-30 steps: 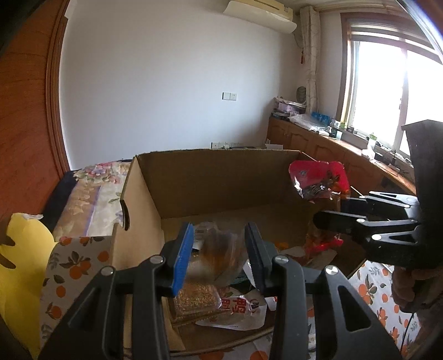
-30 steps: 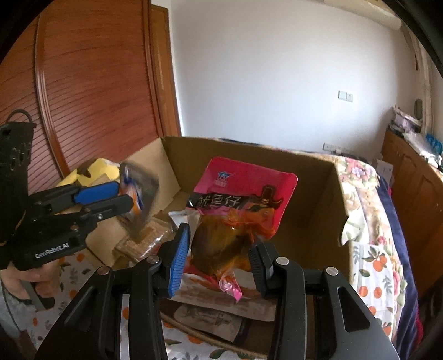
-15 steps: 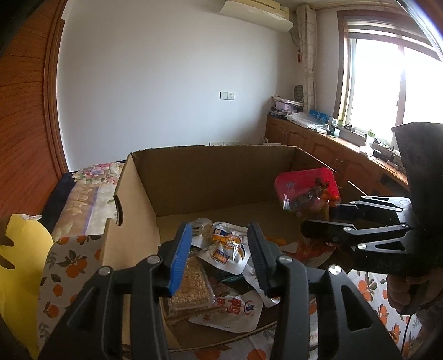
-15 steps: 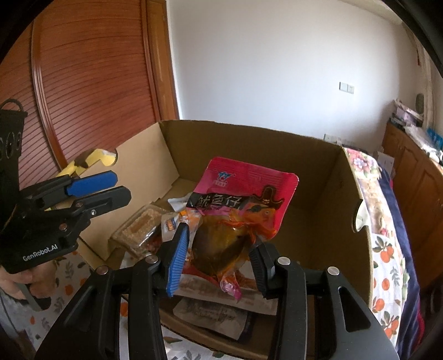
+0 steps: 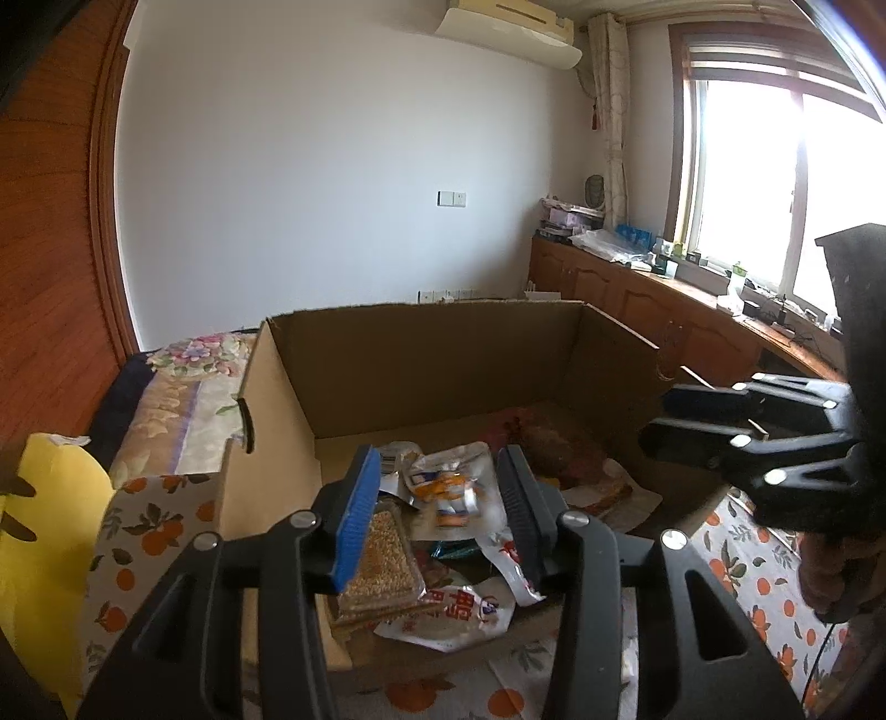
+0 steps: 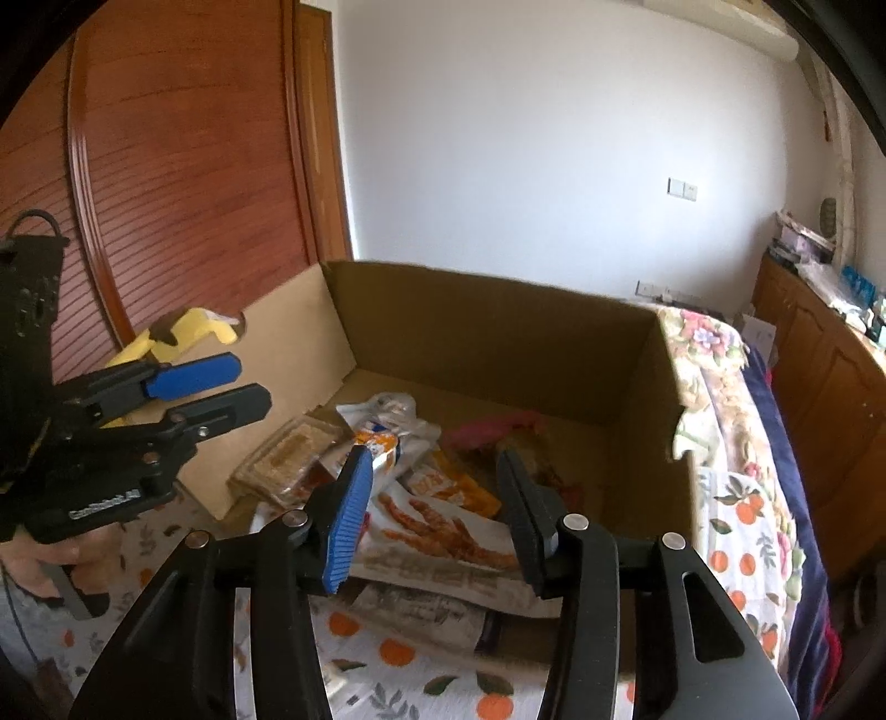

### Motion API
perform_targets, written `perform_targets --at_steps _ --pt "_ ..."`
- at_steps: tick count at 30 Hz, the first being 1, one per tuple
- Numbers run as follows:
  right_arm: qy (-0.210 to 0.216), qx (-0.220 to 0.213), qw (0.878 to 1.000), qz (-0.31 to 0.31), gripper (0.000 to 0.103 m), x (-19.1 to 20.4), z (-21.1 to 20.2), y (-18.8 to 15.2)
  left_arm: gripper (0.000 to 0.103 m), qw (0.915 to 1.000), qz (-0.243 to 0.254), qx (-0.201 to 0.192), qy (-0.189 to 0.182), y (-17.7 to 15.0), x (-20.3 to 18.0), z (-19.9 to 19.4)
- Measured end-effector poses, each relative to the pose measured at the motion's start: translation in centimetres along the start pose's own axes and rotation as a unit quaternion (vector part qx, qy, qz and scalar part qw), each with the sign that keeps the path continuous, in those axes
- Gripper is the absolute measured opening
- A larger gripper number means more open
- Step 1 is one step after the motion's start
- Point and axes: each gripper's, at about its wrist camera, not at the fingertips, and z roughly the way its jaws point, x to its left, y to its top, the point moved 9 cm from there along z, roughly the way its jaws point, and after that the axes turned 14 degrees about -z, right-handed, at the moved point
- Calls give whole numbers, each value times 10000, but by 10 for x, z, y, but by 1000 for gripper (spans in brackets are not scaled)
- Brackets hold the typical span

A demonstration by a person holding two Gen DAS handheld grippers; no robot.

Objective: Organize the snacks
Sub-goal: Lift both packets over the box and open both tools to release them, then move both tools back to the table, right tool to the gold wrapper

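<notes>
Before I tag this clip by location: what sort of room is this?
Most likely a bedroom at home: a bed with a floral quilt, a wall air conditioner and wooden cabinets under the window.

a surface covered with a white cloth printed with oranges and green leaves (image 6: 387, 653) carries an open cardboard box (image 5: 443, 365), which sits directly on the fabric. just beside the box's left wall a yellow object (image 5: 50, 526) rests on the same cloth. behind it, floral bedding (image 5: 183, 387) and a dark blue blanket (image 6: 775, 421) lie alongside the box.
</notes>
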Motion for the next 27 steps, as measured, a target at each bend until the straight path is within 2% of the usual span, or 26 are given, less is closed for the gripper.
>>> perform_targets --at_steps 6,12,18,23,27 --pt "-143 -226 9996 -29 47 5 -53 9 46 9999 122 -107 12 -2 -12 -35" --pt "-338 -368 9988 -2 47 13 -112 2 48 9997 234 -107 16 -22 -21 -66" --pt "-528 -239 9981 209 47 24 -147 -39 48 9994 352 64 23 -56 -26 -72" --pt "-607 33 9974 376 47 31 -156 -81 48 9987 403 320 61 -83 -28 -72" --pt "-511 291 9969 514 47 39 -156 -114 49 9981 389 466 44 -103 -29 -76"
